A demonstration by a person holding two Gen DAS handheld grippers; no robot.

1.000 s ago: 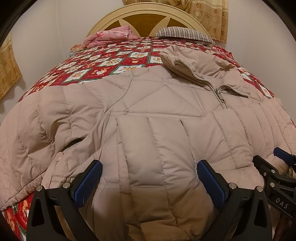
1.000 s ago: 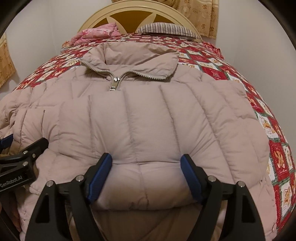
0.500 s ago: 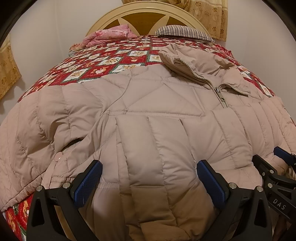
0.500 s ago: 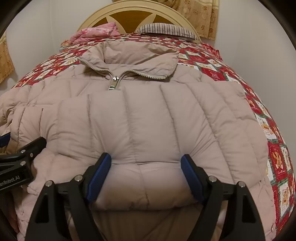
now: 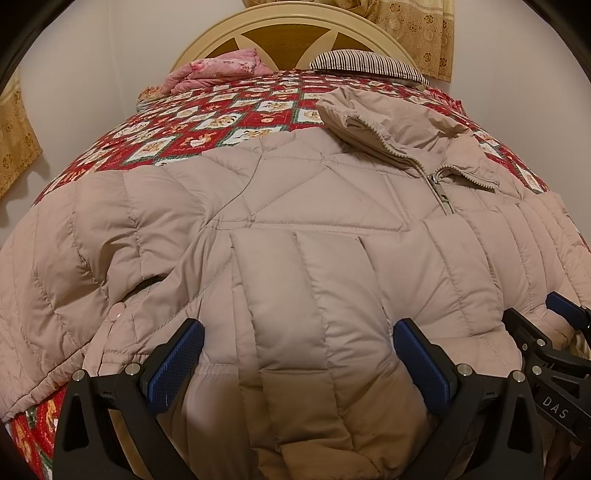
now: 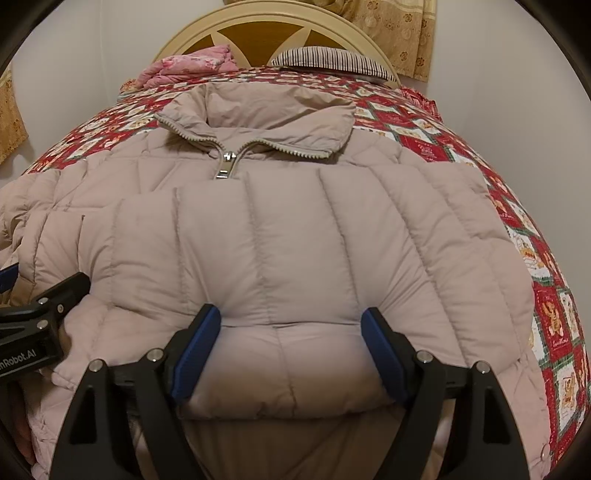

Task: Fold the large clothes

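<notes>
A beige quilted puffer jacket (image 5: 314, 221) lies zipped, front up, on the bed, collar towards the headboard; it also fills the right wrist view (image 6: 295, 229). Its lower part is folded up over the chest. My left gripper (image 5: 297, 354) is open, its blue pads either side of the folded hem on the jacket's left half. My right gripper (image 6: 291, 339) is open, straddling the folded edge on the right half. The right gripper also shows at the right edge of the left wrist view (image 5: 554, 347), and the left gripper at the left edge of the right wrist view (image 6: 37, 317).
The bed has a red patchwork quilt (image 5: 207, 129) and a cream and brown headboard (image 5: 288, 29). A pink folded blanket (image 5: 218, 70) and a striped pillow (image 5: 365, 62) lie at the head. A wall is close on the right (image 6: 517, 122); curtains (image 5: 413, 33) hang behind.
Both grippers have edged forward and slightly down over the folded jacket, so the jacket sits a little lower and closer in view. Jaws stay open.
</notes>
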